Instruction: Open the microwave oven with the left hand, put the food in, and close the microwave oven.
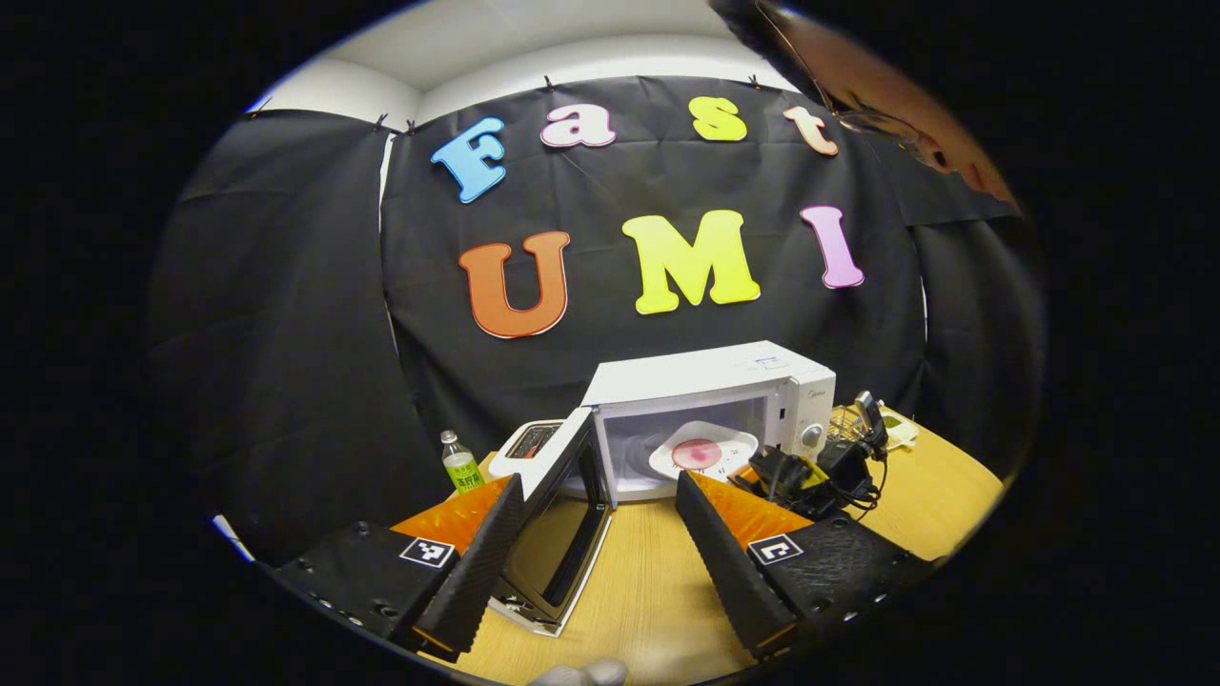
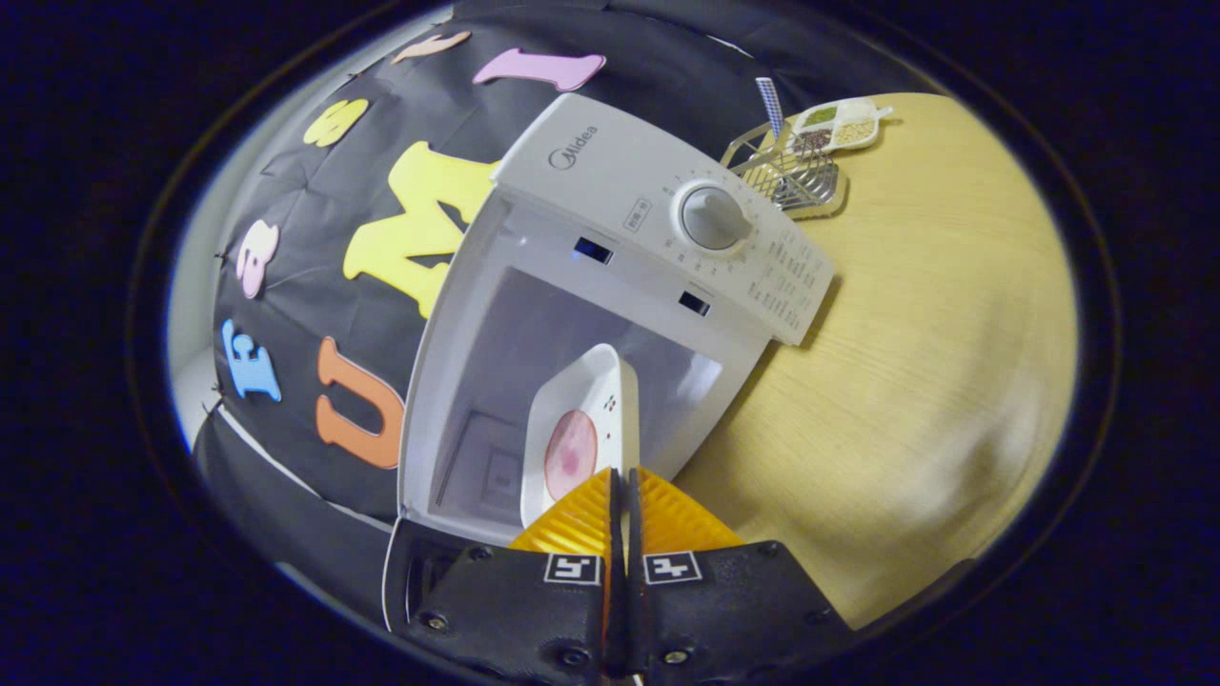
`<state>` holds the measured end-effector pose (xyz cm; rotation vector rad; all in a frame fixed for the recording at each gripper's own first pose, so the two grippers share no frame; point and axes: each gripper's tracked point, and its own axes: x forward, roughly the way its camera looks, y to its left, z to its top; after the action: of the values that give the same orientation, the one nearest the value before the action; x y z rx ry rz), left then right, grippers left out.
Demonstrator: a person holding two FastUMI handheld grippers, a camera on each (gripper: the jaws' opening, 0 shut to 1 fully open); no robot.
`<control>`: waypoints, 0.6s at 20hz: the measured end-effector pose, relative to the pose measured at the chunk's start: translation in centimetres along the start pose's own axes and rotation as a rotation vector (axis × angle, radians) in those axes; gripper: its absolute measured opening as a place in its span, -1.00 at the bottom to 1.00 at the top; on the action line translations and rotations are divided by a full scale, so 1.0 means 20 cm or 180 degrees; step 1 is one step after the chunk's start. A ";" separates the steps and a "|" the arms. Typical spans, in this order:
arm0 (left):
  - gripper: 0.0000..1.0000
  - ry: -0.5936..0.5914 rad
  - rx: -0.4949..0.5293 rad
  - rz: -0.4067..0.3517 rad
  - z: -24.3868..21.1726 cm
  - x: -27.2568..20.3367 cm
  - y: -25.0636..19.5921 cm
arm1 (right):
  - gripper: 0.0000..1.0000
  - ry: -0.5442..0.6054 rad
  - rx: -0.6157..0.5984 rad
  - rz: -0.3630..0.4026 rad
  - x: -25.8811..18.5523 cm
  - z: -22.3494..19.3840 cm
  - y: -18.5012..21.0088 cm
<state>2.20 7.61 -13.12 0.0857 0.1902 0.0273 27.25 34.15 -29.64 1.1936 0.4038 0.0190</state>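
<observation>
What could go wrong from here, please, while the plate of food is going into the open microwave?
1. The right gripper pinches the plate only at its rim, so it may tilt or slip and drop the food.
2. The plate passes close to the frame of the microwave and might clip it.
3. The door stands between the fingers of the open left gripper, untouched; it could swing if bumped.

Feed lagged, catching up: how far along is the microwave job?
Done: door swung open. In hand: right gripper shut on the plate's rim, the plate at the microwave cavity. Left gripper open, back by the door. Left: release the plate, close the door.
</observation>
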 end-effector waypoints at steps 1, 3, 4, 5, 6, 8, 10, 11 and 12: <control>0.92 0.0029 0.0022 -0.0018 -0.01 0.01 -0.01 | -0.93 -0.0049 0.0075 -0.0011 0.05 0.00 0.02; 0.92 0.0061 0.0011 -0.0079 -0.03 0.02 -0.02 | -0.93 -0.0203 0.0180 -0.0088 0.14 0.01 0.03; 0.92 0.0080 0.0027 -0.0074 -0.05 0.03 -0.01 | -0.93 -0.0267 0.0149 -0.0138 0.19 0.03 0.03; 0.92 0.0097 0.0039 -0.0074 -0.05 0.04 0.00 | -0.94 -0.0272 0.0103 -0.0178 0.24 0.01 0.03; 0.92 0.0091 0.0033 -0.0058 -0.06 0.05 0.01 | -1.00 -0.0281 0.0085 -0.0221 0.28 0.00 0.03; 0.92 0.0100 -0.0009 -0.0044 -0.07 0.06 0.03 | -0.93 -0.0269 0.0082 -0.0267 0.35 -0.04 0.03; 0.92 0.0115 -0.0032 -0.0032 -0.08 0.06 0.05 | -0.93 -0.0288 0.0020 -0.0302 0.38 -0.05 0.01; 0.92 0.0129 -0.0039 -0.0015 -0.08 0.06 0.06 | -0.93 -0.0292 0.0022 -0.0319 0.40 -0.05 0.00; 0.92 0.0152 -0.0043 -0.0005 -0.10 0.06 0.08 | -0.92 -0.0324 0.0020 -0.0329 0.42 -0.05 -0.02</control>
<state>2.94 9.45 -15.16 0.0716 0.2378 0.0292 34.55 36.82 -32.77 1.1733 0.3758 -0.1319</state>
